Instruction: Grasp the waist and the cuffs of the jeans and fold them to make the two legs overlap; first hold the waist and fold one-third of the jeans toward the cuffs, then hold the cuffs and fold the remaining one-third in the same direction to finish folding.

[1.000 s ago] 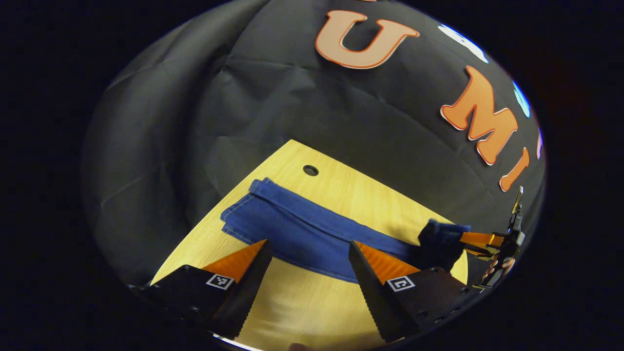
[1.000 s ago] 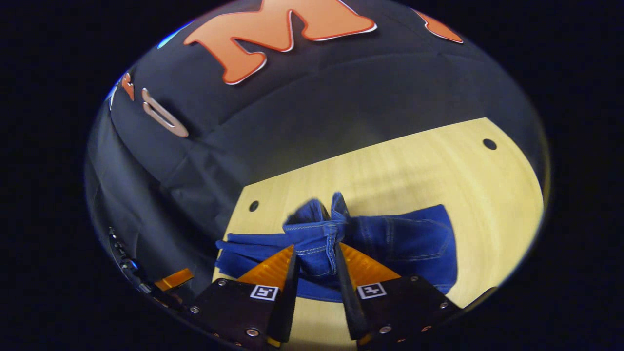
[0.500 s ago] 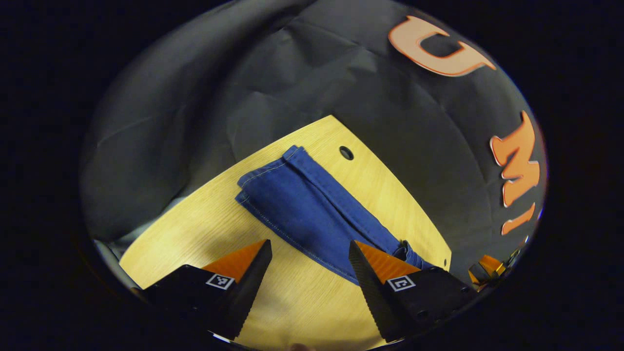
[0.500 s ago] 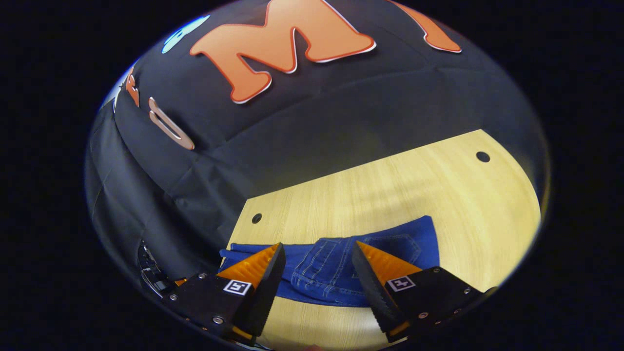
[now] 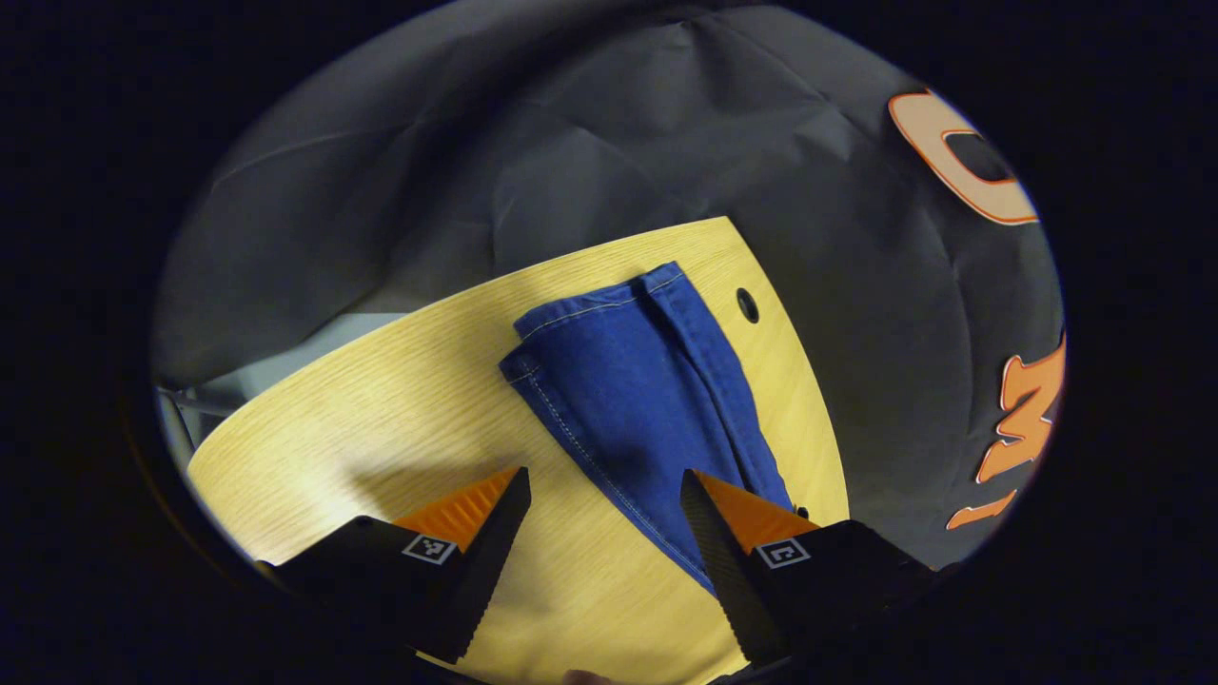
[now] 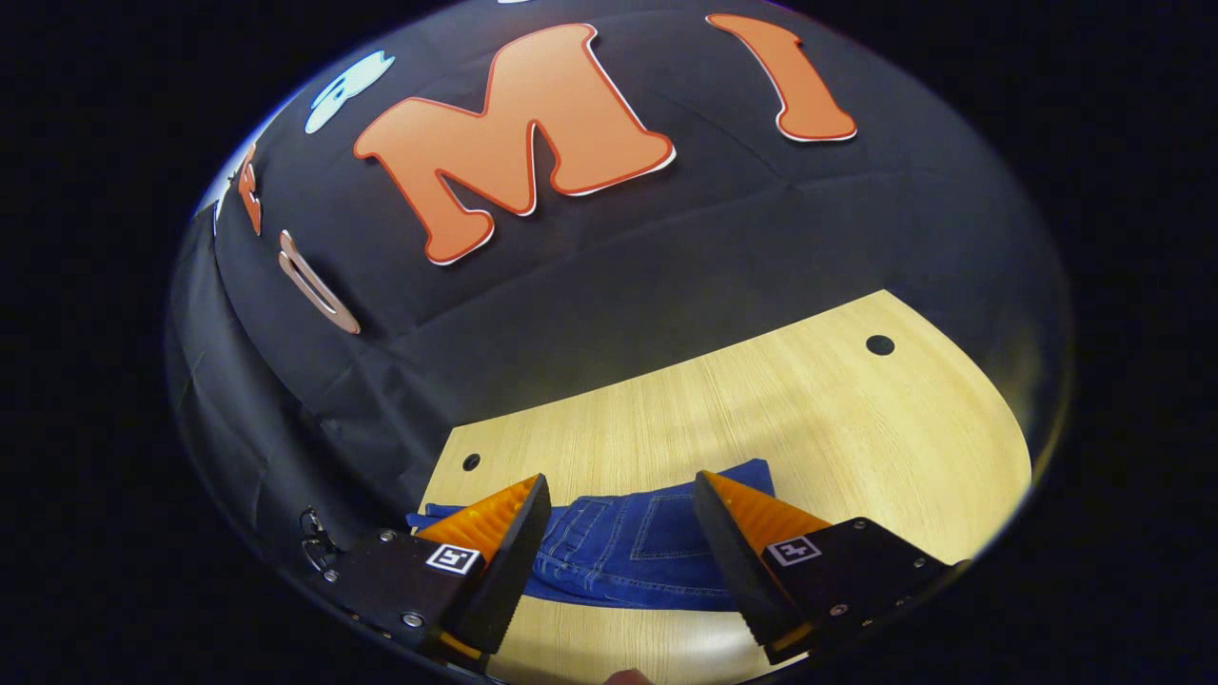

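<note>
Lying flat on table [image 5: 381, 428]: jeans [image 5: 628, 381] | left gripper [image 5: 604, 499] jaws wide | right gripper [image 6: 620, 504] jaws wide, empty

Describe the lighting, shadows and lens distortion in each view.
Left gripper view: fisheye bends the pale wooden table edge into a curve; a soft shadow falls on the table ahead of the left tool, another darkens the folded blue denim jeans. Right gripper view: table edges curve too; light is even on the wood, the jeans are sharp between the right tool fingers.
</note>
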A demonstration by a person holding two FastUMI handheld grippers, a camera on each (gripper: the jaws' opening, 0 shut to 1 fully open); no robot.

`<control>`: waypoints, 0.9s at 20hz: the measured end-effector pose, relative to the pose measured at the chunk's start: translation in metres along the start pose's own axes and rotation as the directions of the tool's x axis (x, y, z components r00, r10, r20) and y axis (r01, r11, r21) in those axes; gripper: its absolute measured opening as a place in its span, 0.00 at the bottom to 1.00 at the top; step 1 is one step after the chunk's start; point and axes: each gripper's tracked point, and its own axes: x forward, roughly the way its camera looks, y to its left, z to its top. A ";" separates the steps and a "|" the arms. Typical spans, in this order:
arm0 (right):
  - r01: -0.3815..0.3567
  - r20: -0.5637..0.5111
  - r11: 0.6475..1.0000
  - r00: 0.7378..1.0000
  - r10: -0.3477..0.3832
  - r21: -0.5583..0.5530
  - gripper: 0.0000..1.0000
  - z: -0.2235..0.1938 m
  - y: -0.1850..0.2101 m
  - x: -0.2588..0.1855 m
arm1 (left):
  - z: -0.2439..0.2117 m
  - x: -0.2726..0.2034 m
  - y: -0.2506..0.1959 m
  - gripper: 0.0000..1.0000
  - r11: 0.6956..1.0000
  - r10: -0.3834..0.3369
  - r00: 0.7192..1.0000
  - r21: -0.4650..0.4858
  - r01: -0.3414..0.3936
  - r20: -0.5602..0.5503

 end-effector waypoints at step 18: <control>0.142 0.064 0.989 0.987 -0.145 0.050 0.97 0.004 -0.037 -0.074 | 0.044 0.056 -0.028 0.57 0.965 -0.193 0.981 -0.175 0.195 0.030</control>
